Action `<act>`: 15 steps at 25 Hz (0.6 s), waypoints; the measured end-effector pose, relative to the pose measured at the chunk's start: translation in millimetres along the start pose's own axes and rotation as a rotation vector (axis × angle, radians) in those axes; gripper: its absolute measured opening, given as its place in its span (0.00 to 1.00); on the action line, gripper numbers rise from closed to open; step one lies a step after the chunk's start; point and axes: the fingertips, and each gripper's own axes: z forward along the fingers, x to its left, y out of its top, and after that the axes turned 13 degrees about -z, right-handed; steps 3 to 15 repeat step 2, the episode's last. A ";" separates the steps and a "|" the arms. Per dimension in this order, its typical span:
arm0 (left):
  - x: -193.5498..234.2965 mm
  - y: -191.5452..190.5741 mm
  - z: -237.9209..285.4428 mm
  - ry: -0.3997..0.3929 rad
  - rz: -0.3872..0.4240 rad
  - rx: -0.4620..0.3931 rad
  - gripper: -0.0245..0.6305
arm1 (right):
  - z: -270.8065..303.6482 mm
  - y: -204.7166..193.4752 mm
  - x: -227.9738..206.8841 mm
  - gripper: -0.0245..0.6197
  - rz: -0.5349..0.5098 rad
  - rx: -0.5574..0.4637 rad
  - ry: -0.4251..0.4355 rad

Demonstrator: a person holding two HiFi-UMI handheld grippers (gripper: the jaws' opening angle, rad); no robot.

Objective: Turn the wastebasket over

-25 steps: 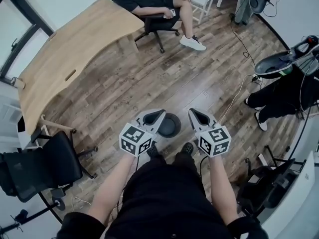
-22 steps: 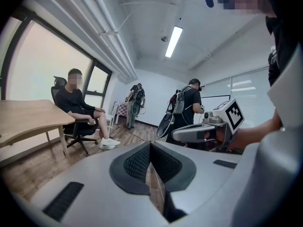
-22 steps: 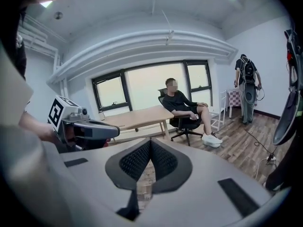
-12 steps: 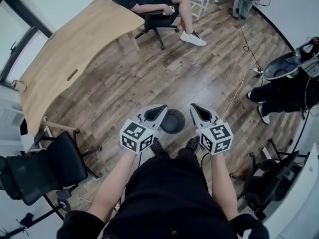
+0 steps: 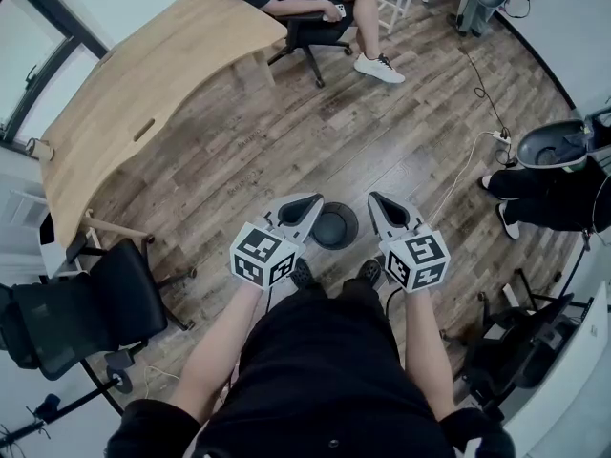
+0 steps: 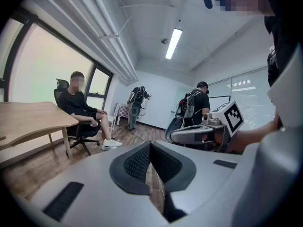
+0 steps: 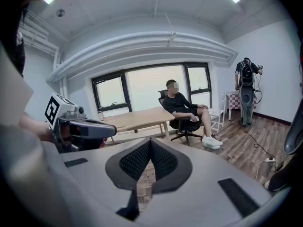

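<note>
A dark round wastebasket (image 5: 334, 225) stands on the wooden floor just ahead of the person's shoes, seen from above. My left gripper (image 5: 313, 200) is shut and hangs at the basket's left side. My right gripper (image 5: 374, 199) is shut at its right side. Neither holds anything. In the left gripper view the jaws (image 6: 150, 146) meet with only floor beyond them, and the right gripper (image 6: 208, 129) shows at the right. The right gripper view shows closed jaws (image 7: 150, 144) and the left gripper (image 7: 80, 126) at the left. The basket is hidden in both gripper views.
A long wooden desk (image 5: 143, 93) runs along the upper left. A seated person on an office chair (image 5: 315, 8) is at the top. A black chair (image 5: 86, 303) stands at the left. Another person (image 5: 549, 198) and a floor cable (image 5: 458, 175) are at the right.
The head view has shifted slightly, so the room sits a bit differently in frame. Both grippers stay shut on either side of the basket.
</note>
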 end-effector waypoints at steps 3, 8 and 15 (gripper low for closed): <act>1.5 0.0 -1.1 0.005 -0.003 -0.004 0.06 | 1.0 1.0 1.3 0.09 -0.007 -0.001 0.005; 1.5 0.0 -1.1 0.005 -0.003 -0.004 0.06 | 1.0 1.0 1.3 0.09 -0.007 -0.001 0.005; 1.5 0.0 -1.1 0.005 -0.003 -0.004 0.06 | 1.0 1.0 1.3 0.09 -0.007 -0.001 0.005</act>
